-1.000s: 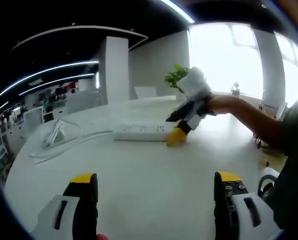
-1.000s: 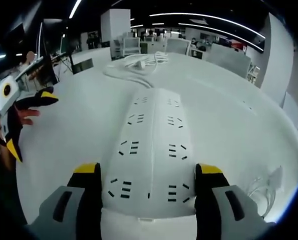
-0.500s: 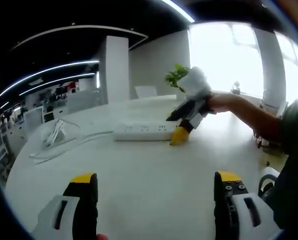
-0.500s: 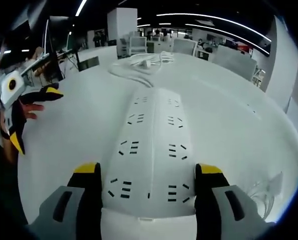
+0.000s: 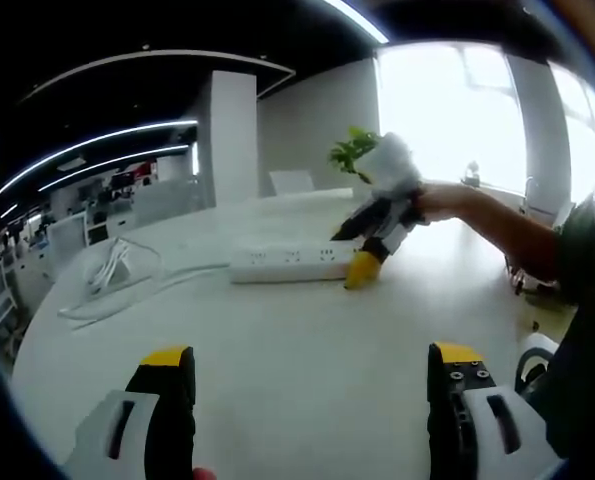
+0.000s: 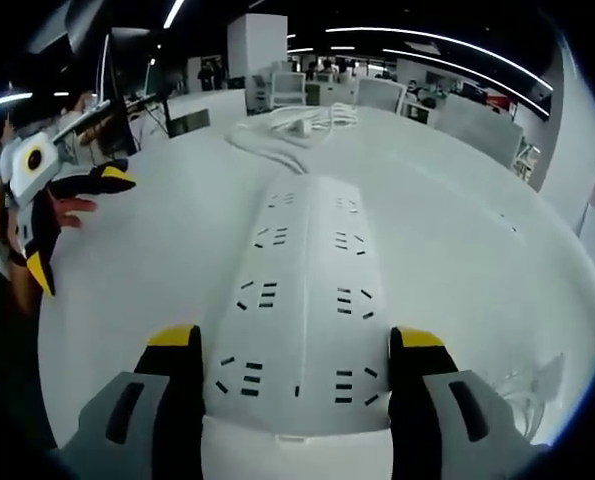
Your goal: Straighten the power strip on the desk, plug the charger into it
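I am holding my right gripper closed around the near end of the power strip, with a yellow-tipped jaw pressed against each long side. In the right gripper view the strip is lying flat on the white desk and running away from me, showing two rows of socket slots. I can read no brand, label or lettering on its face; only the slot openings are showing.

In the left gripper view my right gripper is showing from the side, gripping the right end of the power strip, which is lying across the desk well ahead of my left gripper. My left gripper is standing wide, jaws well apart, holding nothing, hovering over bare desk.

A white cable is trailing in loops from the far end of the strip. A white object that may be the charger is sitting with the cable loops at the left; I cannot tell for certain. In the right gripper view my left gripper is showing at the left edge with its jaws spread.

A green plant is standing behind the strip, before a bright window.
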A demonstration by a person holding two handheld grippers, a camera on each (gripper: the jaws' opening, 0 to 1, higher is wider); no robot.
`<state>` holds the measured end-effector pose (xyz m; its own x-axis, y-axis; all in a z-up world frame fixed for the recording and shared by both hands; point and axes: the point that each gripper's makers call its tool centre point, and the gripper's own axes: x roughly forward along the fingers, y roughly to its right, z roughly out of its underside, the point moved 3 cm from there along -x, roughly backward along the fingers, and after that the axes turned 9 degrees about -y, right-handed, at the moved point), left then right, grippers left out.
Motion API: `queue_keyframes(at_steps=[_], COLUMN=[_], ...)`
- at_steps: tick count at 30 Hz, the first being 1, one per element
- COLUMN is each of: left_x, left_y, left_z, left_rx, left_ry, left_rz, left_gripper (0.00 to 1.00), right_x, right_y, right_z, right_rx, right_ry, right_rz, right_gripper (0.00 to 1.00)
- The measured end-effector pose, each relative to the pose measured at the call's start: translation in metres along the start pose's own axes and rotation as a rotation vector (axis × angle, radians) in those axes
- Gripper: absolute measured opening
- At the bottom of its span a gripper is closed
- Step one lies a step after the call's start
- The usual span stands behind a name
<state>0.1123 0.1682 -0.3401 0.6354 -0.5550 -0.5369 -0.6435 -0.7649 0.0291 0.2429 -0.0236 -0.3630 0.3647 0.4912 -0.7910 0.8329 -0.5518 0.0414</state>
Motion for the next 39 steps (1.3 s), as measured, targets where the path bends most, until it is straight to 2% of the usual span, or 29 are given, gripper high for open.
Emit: queue_keyframes(at_steps=[39], left_x=[0.0023], left_y=[-0.0007], left_z=[0.0013], left_rx=[-0.005], left_ry=[-0.016], left_rz=[-0.006], left_gripper=[1.0], right_x=[-0.0045], right_y=[0.0016], right_z=[0.0037], right_rx=[-0.104], right_ry=[-0.031], right_rz=[-0.075], right_gripper=[0.74])
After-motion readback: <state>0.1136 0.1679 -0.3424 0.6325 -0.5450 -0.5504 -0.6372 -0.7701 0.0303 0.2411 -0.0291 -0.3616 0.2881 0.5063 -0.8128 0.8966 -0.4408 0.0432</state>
